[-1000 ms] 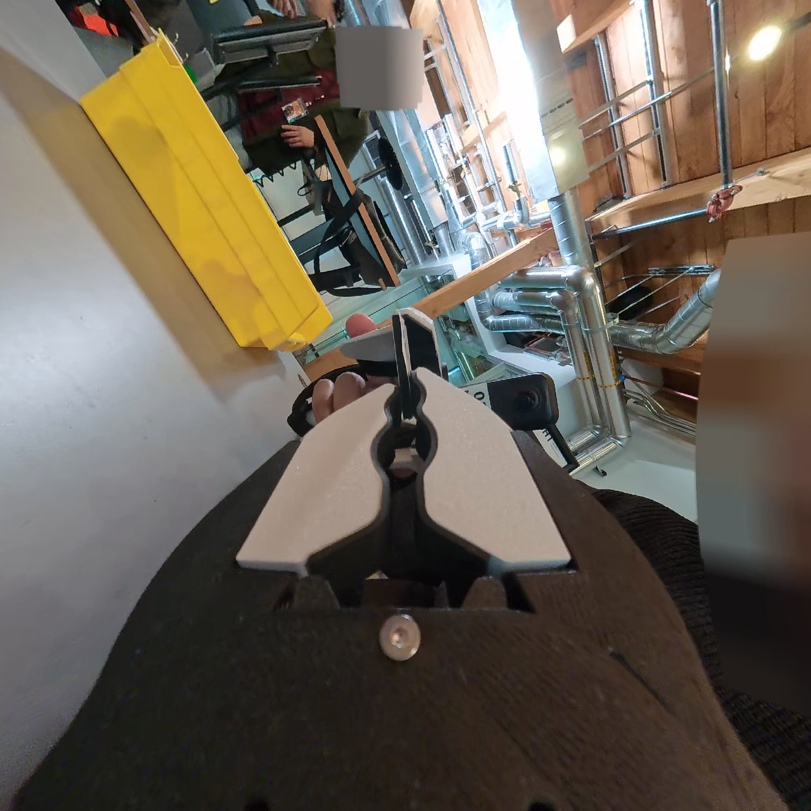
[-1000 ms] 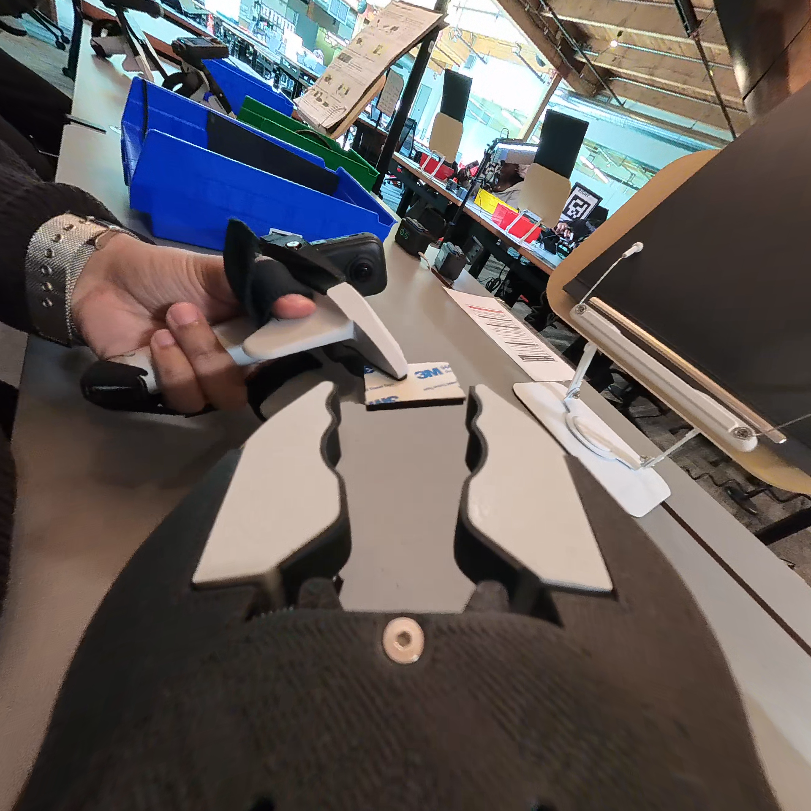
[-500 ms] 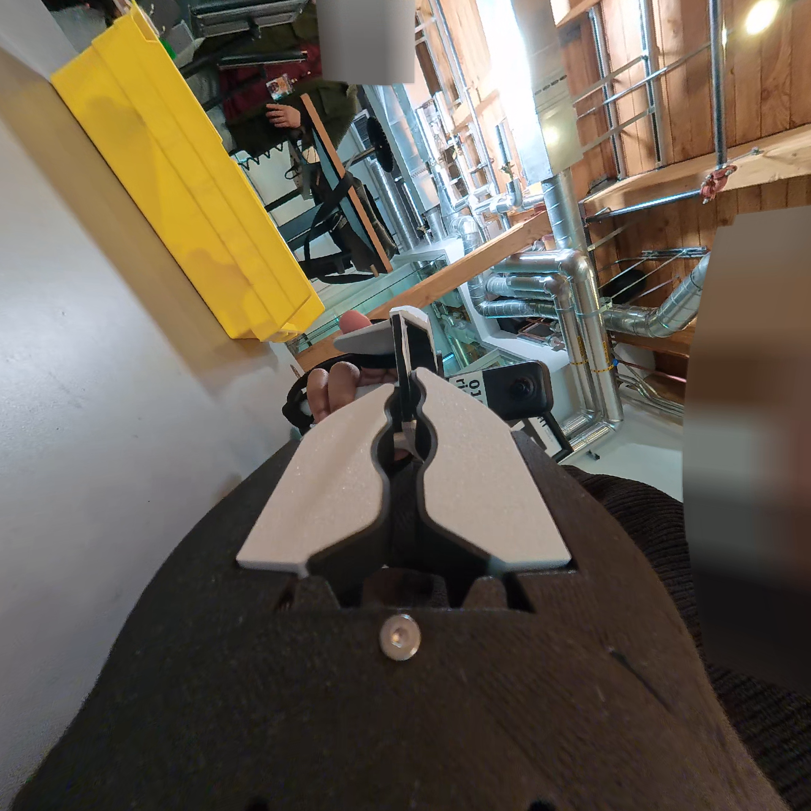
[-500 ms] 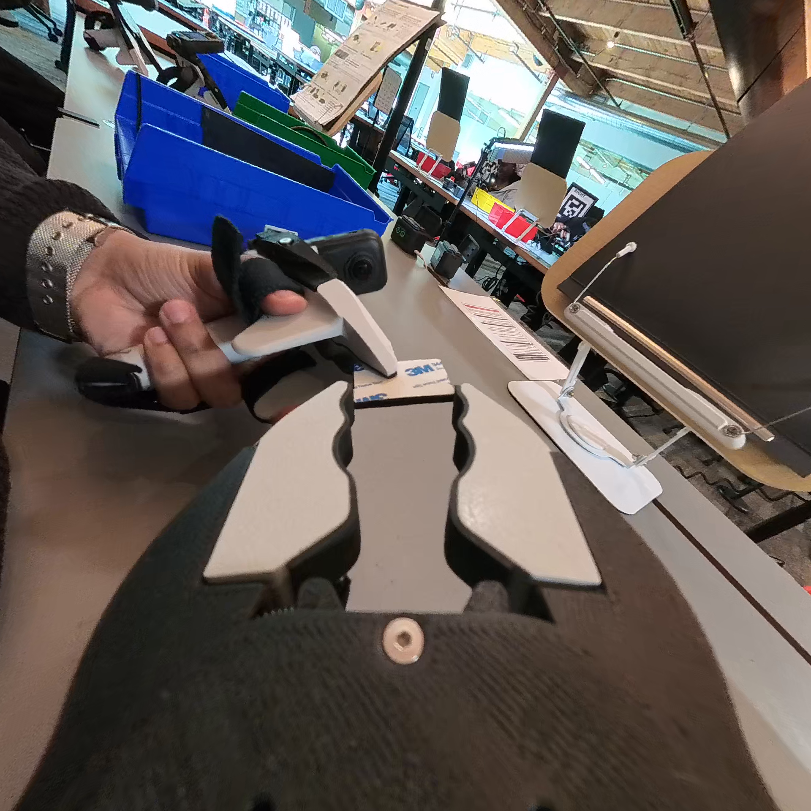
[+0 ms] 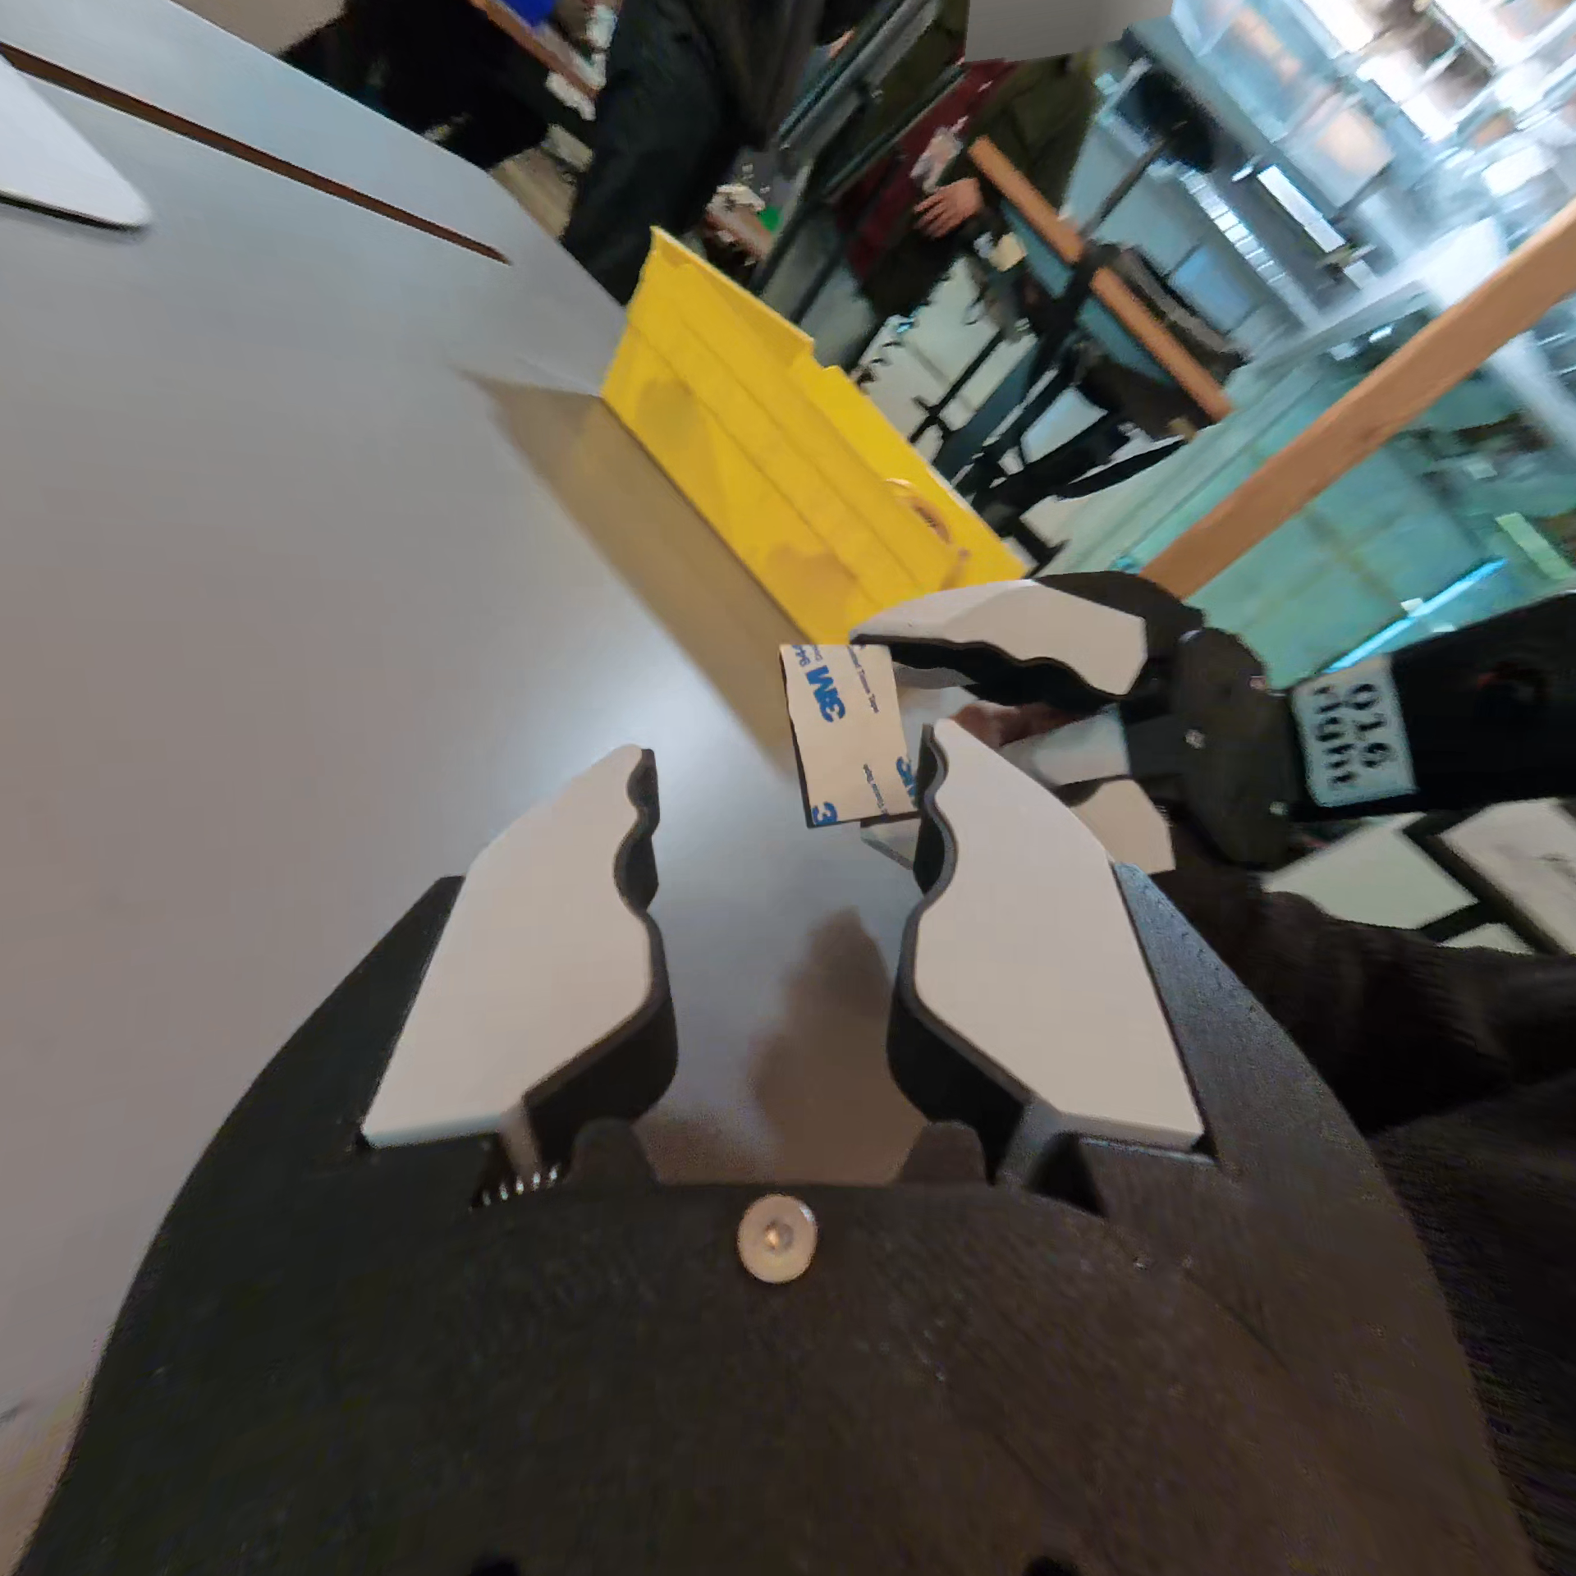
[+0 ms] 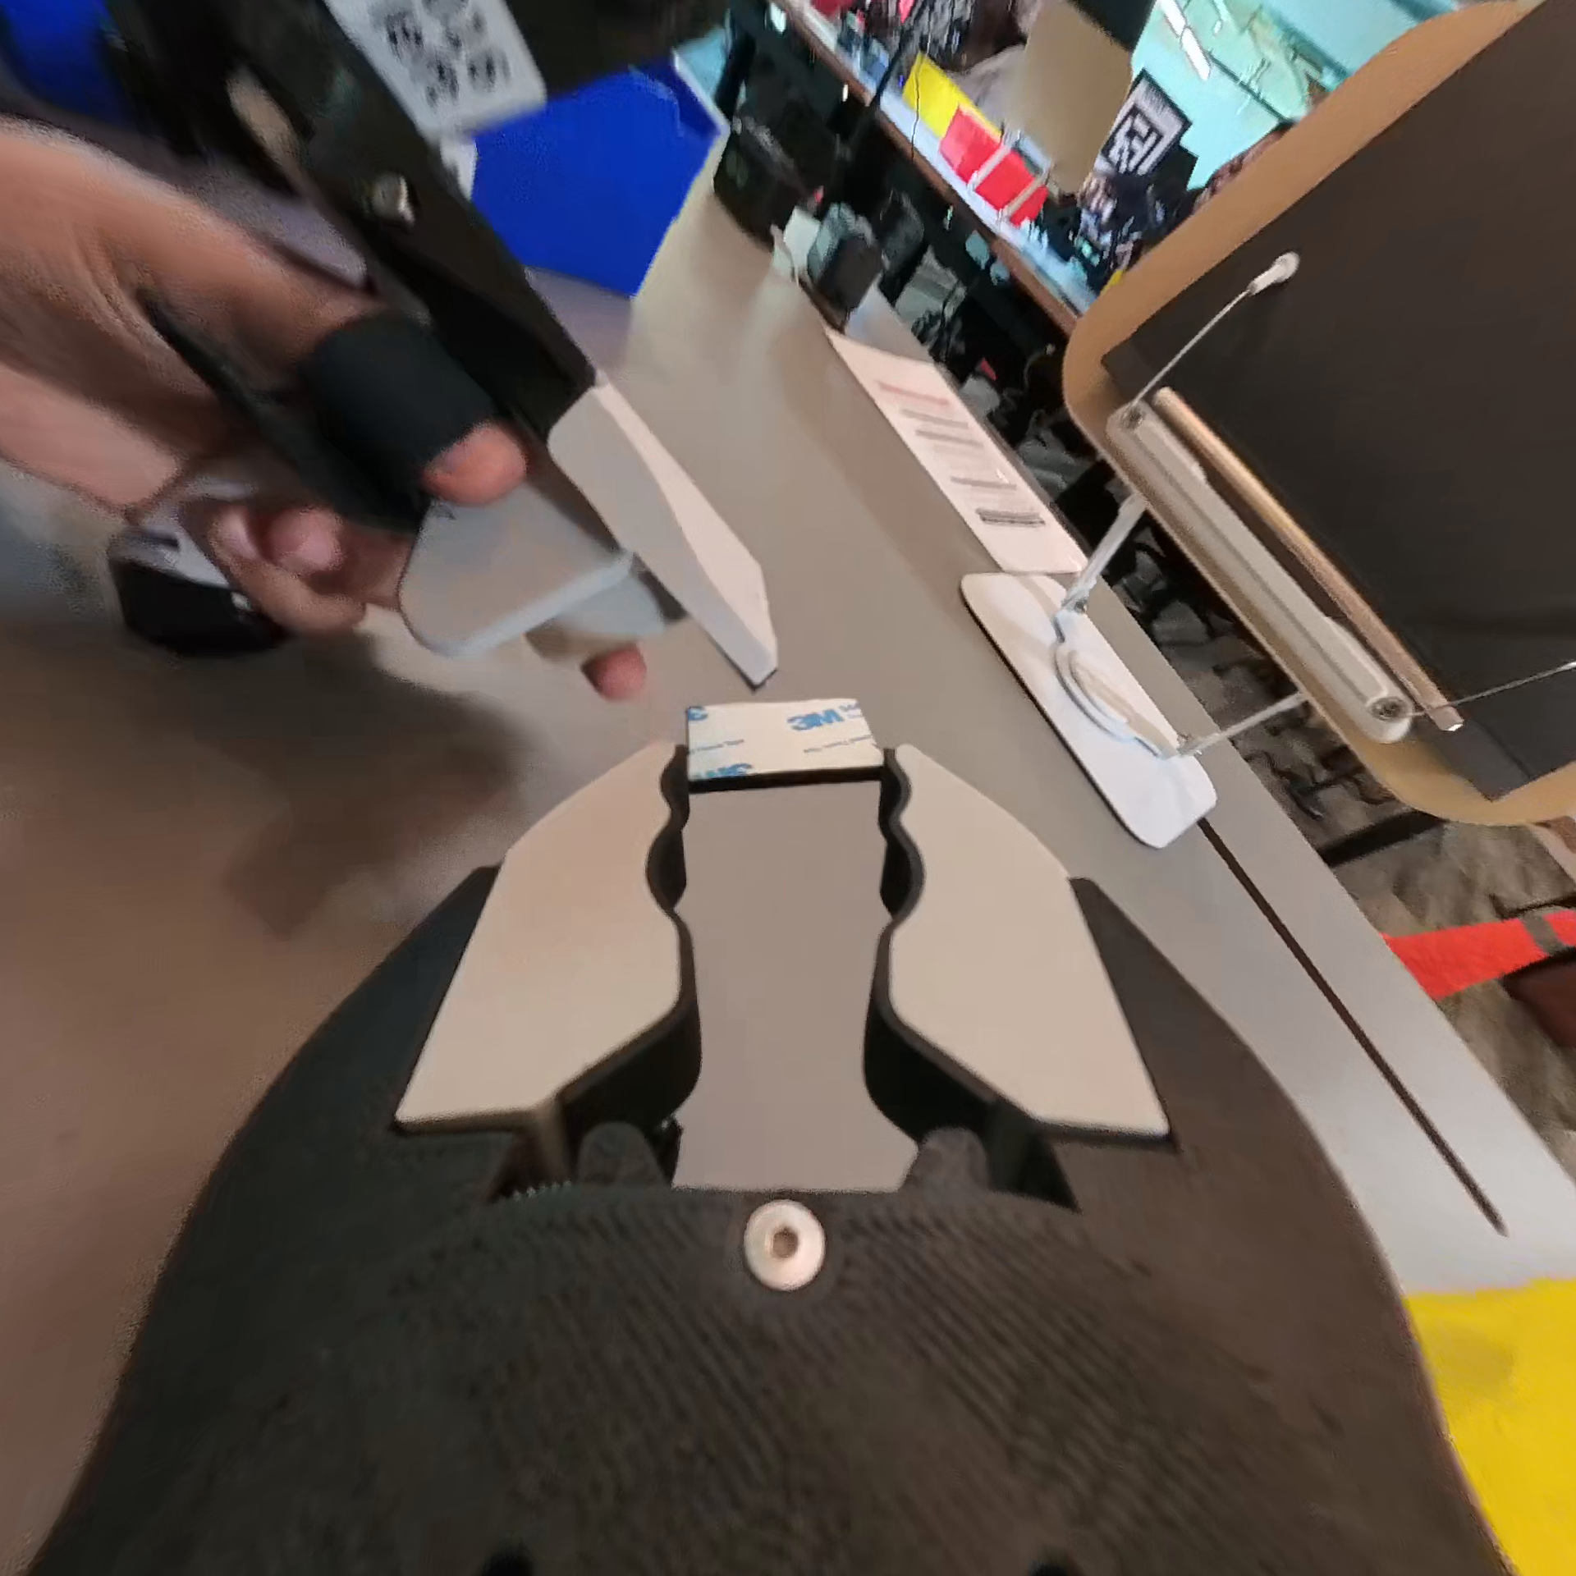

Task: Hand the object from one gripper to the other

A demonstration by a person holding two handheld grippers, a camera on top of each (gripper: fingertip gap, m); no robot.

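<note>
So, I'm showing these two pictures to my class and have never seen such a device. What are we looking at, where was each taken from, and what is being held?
These are two hand-held grabbers, each with two grey fingers and a small camera that looks forward along them. A person holds one in each hand.

One picture comes from the left gripper. Its fingers are spread apart and hold nothing. The other grabber reaches in from the right of that picture.

The other picture comes from the right gripper. Its fingertips pinch a small white sticky pad with blue print, held above the grey table. The person's hand shows at upper left, holding the left grabber.

On the table stand a yellow bin, a blue bin and a white stand base.
</note>
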